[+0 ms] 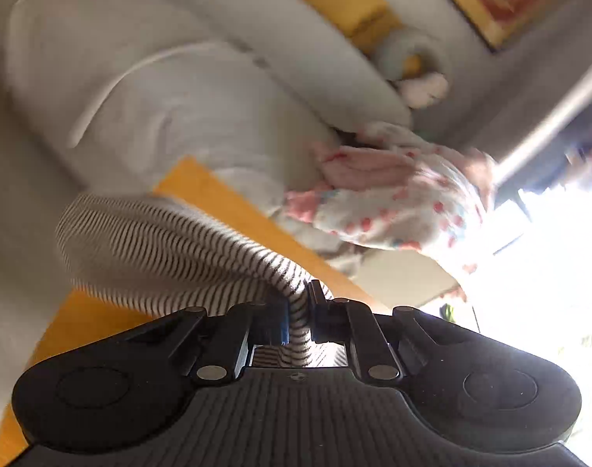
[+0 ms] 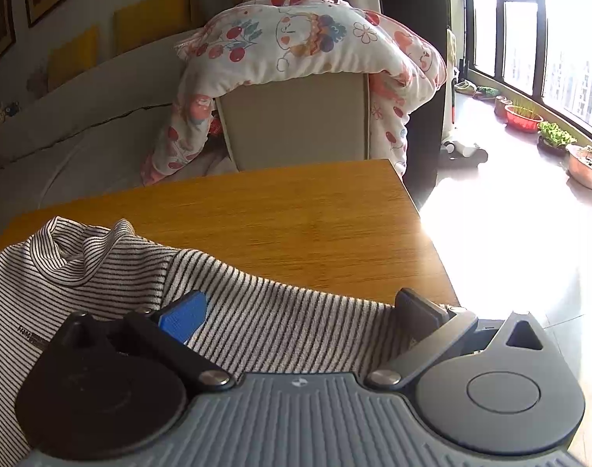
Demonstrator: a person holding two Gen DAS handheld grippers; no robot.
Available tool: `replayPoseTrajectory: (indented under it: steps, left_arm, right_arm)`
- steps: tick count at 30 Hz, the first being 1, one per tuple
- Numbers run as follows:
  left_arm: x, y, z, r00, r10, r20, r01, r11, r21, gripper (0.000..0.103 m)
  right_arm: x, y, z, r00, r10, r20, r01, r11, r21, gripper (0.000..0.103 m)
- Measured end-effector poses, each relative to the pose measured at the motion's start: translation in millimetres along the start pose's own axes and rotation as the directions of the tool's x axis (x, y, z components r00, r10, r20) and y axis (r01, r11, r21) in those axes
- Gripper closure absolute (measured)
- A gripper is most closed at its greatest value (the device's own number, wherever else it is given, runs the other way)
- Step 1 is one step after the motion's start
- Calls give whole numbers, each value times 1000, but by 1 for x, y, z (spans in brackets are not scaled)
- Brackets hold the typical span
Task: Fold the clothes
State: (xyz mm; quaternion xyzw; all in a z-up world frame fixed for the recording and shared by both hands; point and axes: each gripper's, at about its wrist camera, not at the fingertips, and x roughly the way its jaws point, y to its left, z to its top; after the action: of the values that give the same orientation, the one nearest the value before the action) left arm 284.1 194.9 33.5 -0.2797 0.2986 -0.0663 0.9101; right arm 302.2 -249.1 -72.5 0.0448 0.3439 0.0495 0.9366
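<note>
A black-and-white striped top (image 2: 101, 272) lies on the wooden table (image 2: 276, 225) at its near left. In the right wrist view its collar faces away from me, and a sleeve or edge stretches across under my right gripper (image 2: 303, 307). That gripper is open, with the blue pad (image 2: 183, 317) on the fabric and the other finger near the table's right edge. In the blurred, tilted left wrist view my left gripper (image 1: 298, 311) is shut on a bunched fold of the striped top (image 1: 159, 249), lifted off the table (image 1: 218, 202).
Behind the table stands a beige chair (image 2: 296, 124) draped with a flowered quilt (image 2: 307, 43). A grey sofa (image 2: 81, 136) with yellow cushions (image 2: 152, 19) runs along the left wall. Plant pots (image 2: 524, 116) line the bright window at the right.
</note>
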Motion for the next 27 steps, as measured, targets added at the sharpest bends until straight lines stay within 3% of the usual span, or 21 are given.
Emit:
replayPoseTrajectory:
  steps: [1, 2, 5, 8, 10, 12, 14, 15, 16, 17, 19, 21, 23, 24, 26, 27]
  left_arm:
    - [-16, -31, -4, 1000, -24, 6, 23, 983, 183, 93]
    - [-31, -59, -9, 999, -48, 4, 44, 937, 346, 93]
    - [-41, -66, -39, 991, -90, -96, 120, 919, 376, 91]
    - [-52, -74, -69, 972, -128, -196, 198, 896, 398, 79]
    - [-58, -79, -89, 953, -150, -263, 250, 878, 407, 71]
    - [-65, -84, -109, 929, -169, -328, 302, 859, 413, 50]
    - [-72, -89, -129, 901, -186, -392, 354, 838, 415, 44]
    - [-76, -90, -138, 886, -199, -420, 379, 832, 406, 34]
    - [-78, -78, -126, 878, -259, -402, 396, 866, 306, 27]
    - [-80, -65, -114, 870, -318, -377, 412, 888, 203, 18]
    - [-85, -41, -91, 852, -423, -308, 443, 897, -8, 13]
    - [-89, -16, -68, 832, -510, -217, 469, 857, -216, 4]
    - [-94, 8, -45, 812, -574, -109, 489, 770, -409, 4]
    - [-97, 20, -33, 805, -592, -48, 498, 716, -489, 4]
    - [-122, 28, -14, 835, -540, 104, 521, 716, -464, 4]
    - [-134, 32, -4, 841, -510, 180, 532, 718, -450, 4]
  right_arm:
    - [0, 1, 0, 1000, -4, -3, 4, 1000, -3, 0]
    - [0, 2, 0, 1000, -8, -6, 8, 1000, -9, 0]
    - [1, 2, 0, 1000, -8, -15, 8, 1000, -20, 0]
    - [-2, -2, 2, 1000, 13, -24, -14, 1000, -13, 0]
    - [-20, -1, 2, 999, 38, 9, -38, 999, 6, 0]
    - [-49, 2, 2, 994, 80, 71, -82, 996, 23, 0]
    - [-85, 9, -2, 979, 173, 107, -179, 983, 50, 0]
    - [-96, 12, -7, 972, 210, 102, -218, 973, 77, 0]
    - [-108, 15, -12, 964, 246, 99, -256, 961, 104, 0]
    - [-113, 23, -21, 968, 226, 108, -235, 969, 79, 0]
    - [-125, 39, -39, 974, 186, 127, -191, 981, 30, 0]
    - [-136, 55, -56, 978, 147, 147, -146, 989, -18, 0]
    - [-148, 72, -74, 980, 107, 170, -98, 993, -65, 0]
    - [-144, 79, -77, 984, 34, 176, -15, 994, -108, 0]
    - [-136, 90, -81, 987, -49, 154, 76, 982, -171, 0]
    - [-137, 90, -83, 989, -43, 139, 68, 982, -175, 0]
